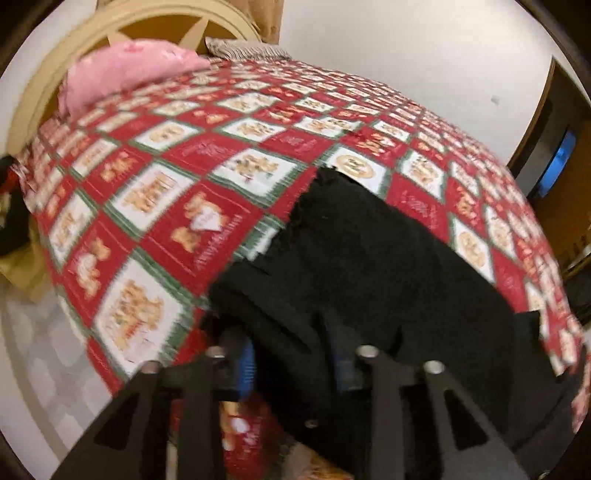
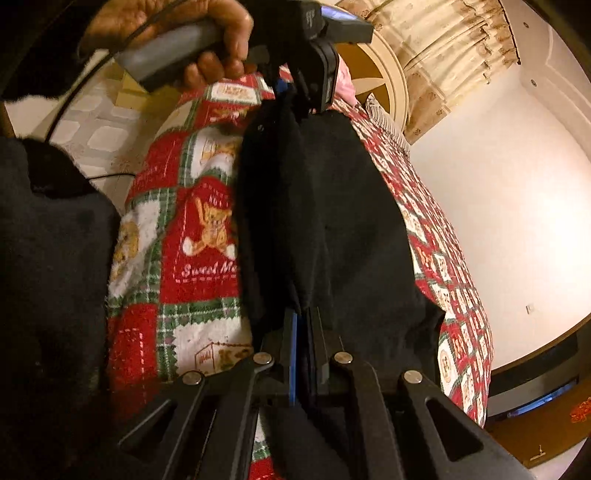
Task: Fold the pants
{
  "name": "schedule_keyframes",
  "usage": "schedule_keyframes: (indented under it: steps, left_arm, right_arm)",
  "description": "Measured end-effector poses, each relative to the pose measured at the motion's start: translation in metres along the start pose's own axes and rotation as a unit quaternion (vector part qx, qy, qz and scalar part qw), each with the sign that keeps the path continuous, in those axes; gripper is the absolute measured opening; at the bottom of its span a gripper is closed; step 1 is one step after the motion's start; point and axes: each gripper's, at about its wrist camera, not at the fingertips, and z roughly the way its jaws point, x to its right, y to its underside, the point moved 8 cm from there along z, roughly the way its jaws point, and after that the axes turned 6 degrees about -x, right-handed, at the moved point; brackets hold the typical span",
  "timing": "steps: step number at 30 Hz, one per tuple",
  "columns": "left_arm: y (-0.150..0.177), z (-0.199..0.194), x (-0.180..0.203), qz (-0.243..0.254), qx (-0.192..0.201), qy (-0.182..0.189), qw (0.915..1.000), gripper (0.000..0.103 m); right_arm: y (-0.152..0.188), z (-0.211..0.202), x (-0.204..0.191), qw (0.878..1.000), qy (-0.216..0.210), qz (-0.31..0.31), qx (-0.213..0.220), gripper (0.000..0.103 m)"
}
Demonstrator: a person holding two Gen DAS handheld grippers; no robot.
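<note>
Black pants (image 1: 369, 251) lie as a long band on a red, white and green teddy-bear blanket (image 1: 166, 192) that covers a bed. In the left wrist view my left gripper (image 1: 295, 354) stands open at the band's near end. A bunch of the black cloth sits between its blue pads (image 1: 247, 363). In the right wrist view the pants (image 2: 325, 203) run from my right gripper (image 2: 301, 325) up to the left gripper (image 2: 295, 96), which a hand (image 2: 207, 22) holds. My right gripper is shut on the near edge of the pants.
A pink pillow (image 1: 125, 70) and a striped one (image 1: 243, 51) lie at the cream headboard (image 1: 110, 26). A curtain (image 2: 443, 48) hangs behind it. Pale floor tiles (image 1: 37, 350) run along the bed's side. A person's dark clothing (image 2: 48, 258) fills the left of the right wrist view.
</note>
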Motion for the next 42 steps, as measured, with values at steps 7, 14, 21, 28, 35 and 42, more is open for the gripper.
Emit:
schedule_keyframes:
  steps: [7,14,21,28,35,42]
  left_arm:
    - [-0.014,-0.034,-0.031,0.009,0.041,-0.062,0.9972,0.059]
    - [0.005,-0.034,-0.003,0.028,0.028,-0.016,0.9991,0.059]
    - [0.010,-0.013,0.023,0.057,0.030,-0.039,0.9972,0.059]
    - [0.009,0.001,0.029,0.073,0.046,-0.083,0.9928,0.059]
    - [0.010,0.006,0.031,0.088,0.051,-0.095,0.9902,0.062]
    - [0.010,0.008,0.029,0.100,0.052,-0.114,0.9871,0.072]
  right_arm:
    - [0.003,-0.001,0.010,0.999,-0.010,0.036,0.005,0.031]
    - [0.002,-0.046,0.075,0.976,-0.091,0.181,0.084,0.065]
    - [0.039,-0.002,0.166,0.924,-0.139,0.351,0.053,0.065]
    - [0.048,0.093,0.192,0.860,-0.212,0.463,-0.022,0.045]
    - [0.032,0.132,0.187,0.841,-0.260,0.472,-0.046,0.006]
    - [0.054,0.151,0.210,0.777,-0.272,0.567,-0.038,0.005]
